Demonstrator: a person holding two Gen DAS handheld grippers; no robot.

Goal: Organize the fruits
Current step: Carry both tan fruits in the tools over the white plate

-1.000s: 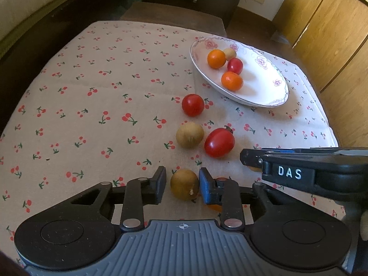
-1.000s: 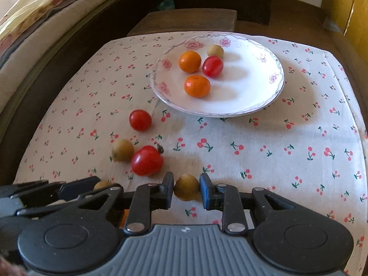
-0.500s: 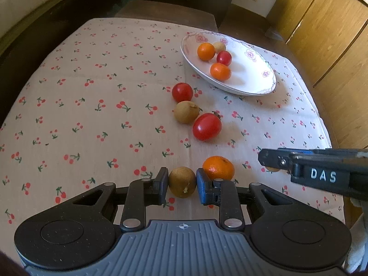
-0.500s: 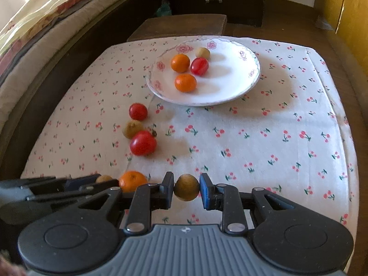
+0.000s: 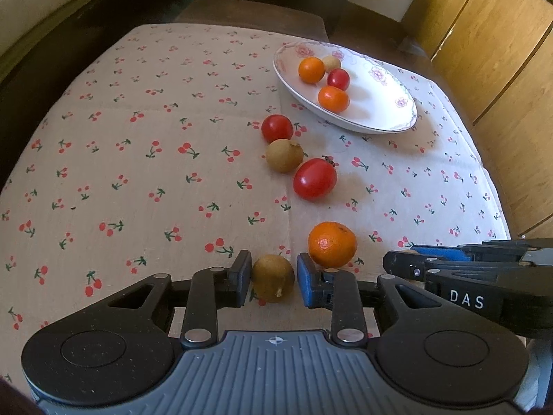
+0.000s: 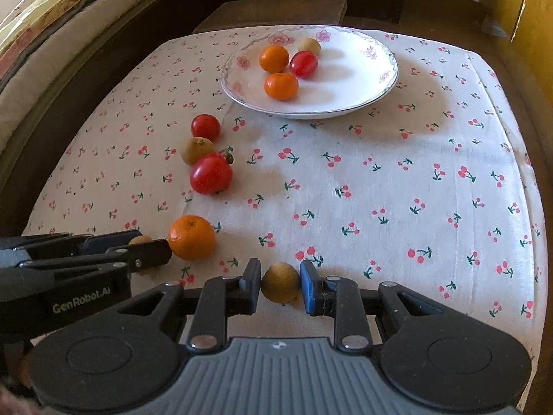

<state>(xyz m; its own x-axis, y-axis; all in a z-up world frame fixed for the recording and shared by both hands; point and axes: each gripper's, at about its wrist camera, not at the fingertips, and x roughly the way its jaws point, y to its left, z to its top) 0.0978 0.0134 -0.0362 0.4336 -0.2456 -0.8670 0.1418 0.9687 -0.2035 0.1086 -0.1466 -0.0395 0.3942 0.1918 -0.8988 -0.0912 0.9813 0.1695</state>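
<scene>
my left gripper [image 5: 273,282] has its jaws closed on a brown fruit [image 5: 273,277], and my right gripper [image 6: 280,283] grips another brown fruit [image 6: 280,282]. both hang low over the table [image 6: 380,180], just beside a loose orange [image 6: 191,237], well apart from the plate [image 6: 345,100].

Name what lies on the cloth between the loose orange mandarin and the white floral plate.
In both wrist views: a large red tomato, a round brown fruit and a small red tomato, in a line.
</scene>
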